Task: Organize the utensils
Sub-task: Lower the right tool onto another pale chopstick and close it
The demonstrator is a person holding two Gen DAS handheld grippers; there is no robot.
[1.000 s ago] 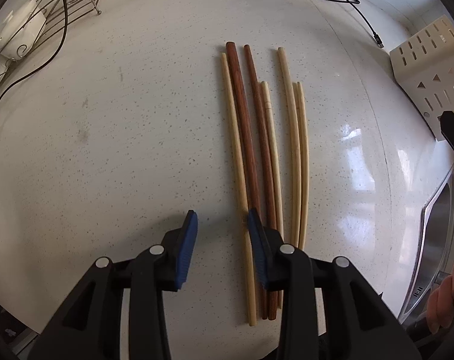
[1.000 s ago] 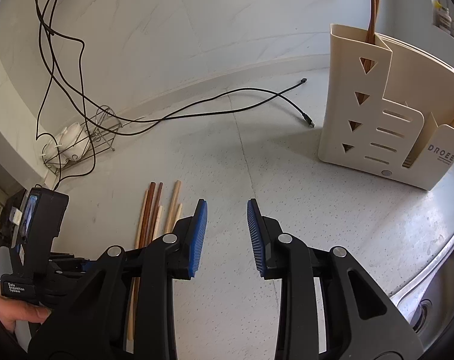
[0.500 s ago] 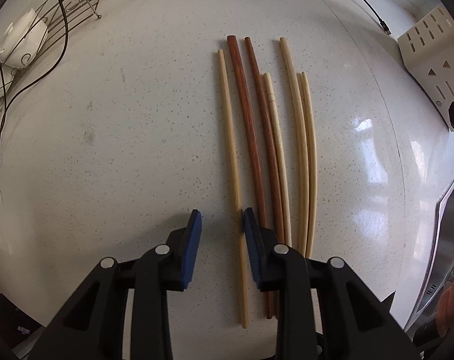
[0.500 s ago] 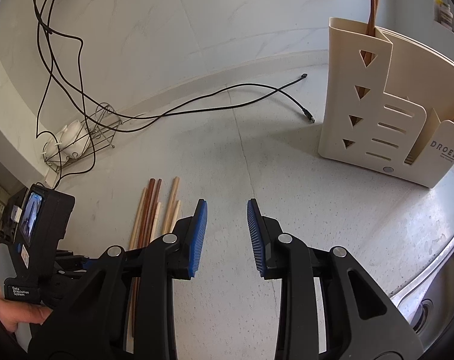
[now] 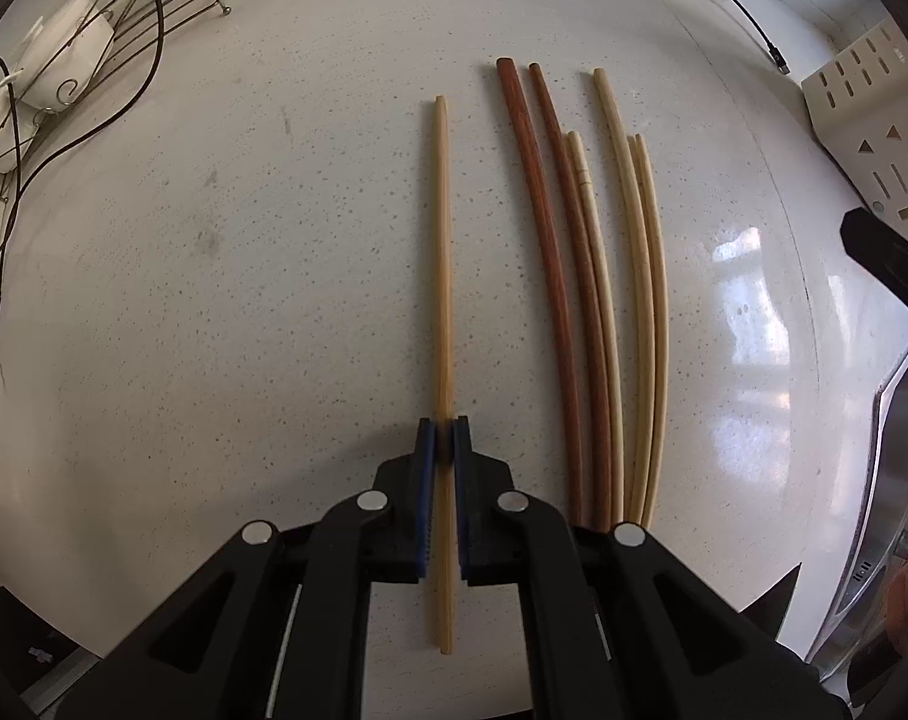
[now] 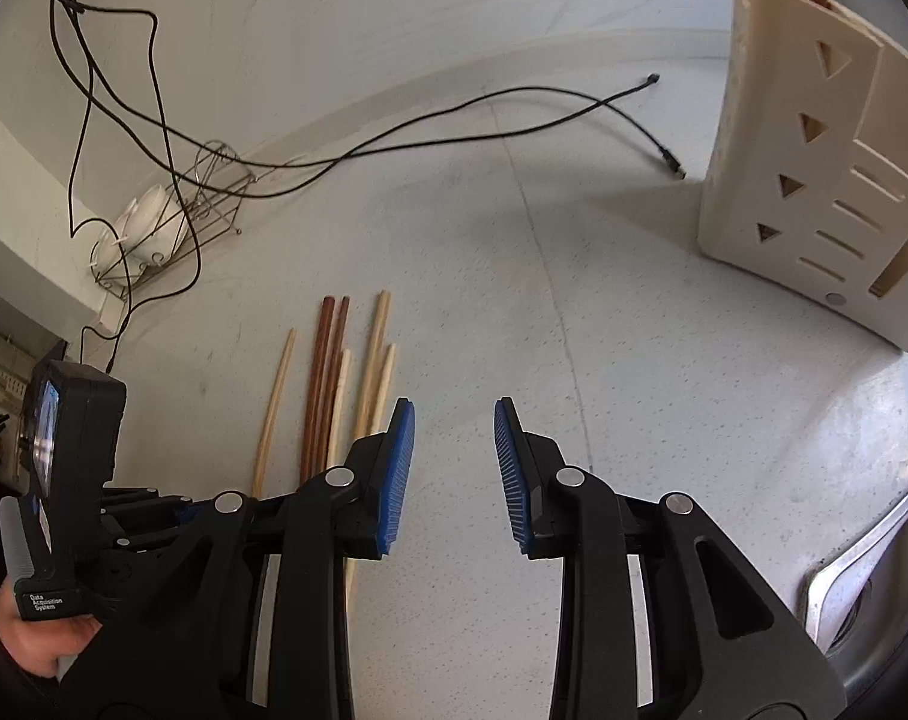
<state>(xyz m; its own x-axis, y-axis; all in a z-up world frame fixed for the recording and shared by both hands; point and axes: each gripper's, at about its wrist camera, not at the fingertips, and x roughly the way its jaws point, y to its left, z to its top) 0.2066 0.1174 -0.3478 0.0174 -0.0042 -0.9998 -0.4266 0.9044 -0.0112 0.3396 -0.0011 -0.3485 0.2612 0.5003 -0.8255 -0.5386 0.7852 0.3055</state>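
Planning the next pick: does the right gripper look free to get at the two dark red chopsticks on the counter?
Probably yes. The right gripper is open and empty, and the dark red chopsticks lie uncovered just to its left; the left gripper, shut on the pale chopstick, crowds their near ends.

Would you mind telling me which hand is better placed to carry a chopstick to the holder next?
Left: its tongs have just closed on the pale chopstick. The right tongs are open and empty, though nearer the holder.

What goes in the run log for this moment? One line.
left gripper: just closed on lone pale chopstick | right gripper: open, empty | six chopsticks on counter | holder: upright
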